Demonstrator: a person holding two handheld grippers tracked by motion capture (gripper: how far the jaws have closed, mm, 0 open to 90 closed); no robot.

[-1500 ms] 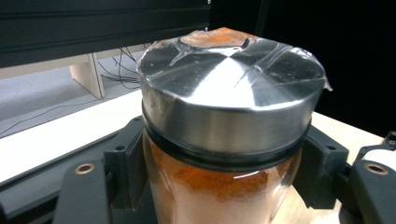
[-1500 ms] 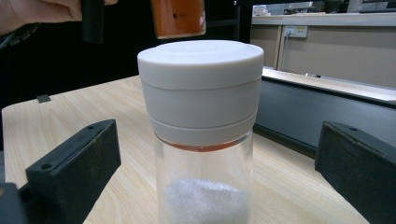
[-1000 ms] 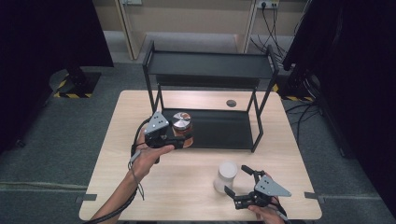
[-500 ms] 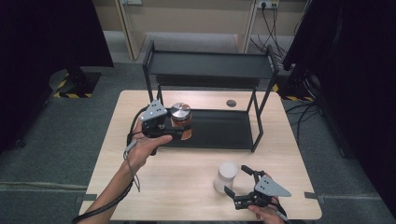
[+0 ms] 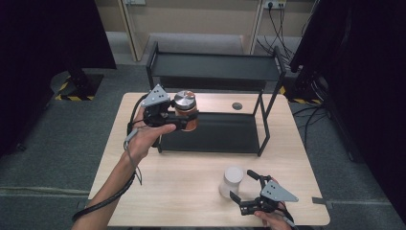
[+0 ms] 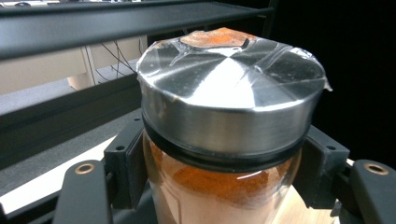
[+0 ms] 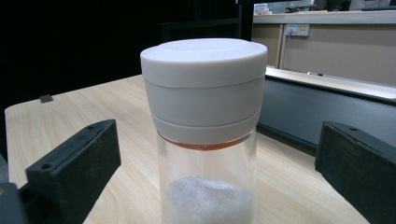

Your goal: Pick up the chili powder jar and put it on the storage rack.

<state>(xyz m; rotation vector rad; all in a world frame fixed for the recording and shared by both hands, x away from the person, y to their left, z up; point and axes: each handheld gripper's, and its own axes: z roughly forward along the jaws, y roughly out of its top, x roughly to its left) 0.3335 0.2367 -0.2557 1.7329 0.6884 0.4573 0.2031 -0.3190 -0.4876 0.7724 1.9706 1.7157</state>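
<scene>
The left gripper is clamped on a glass jar of orange powder, one of two jars in sight, holding it in the air at the front left corner of the single black two-tier rack. Its brushed metal lid carries crinkled clear tape and an orange smear. The right gripper rests on the wooden table with its jaws spread apart on either side of the second jar, untouched: clear glass, white cap, white grains at the bottom.
</scene>
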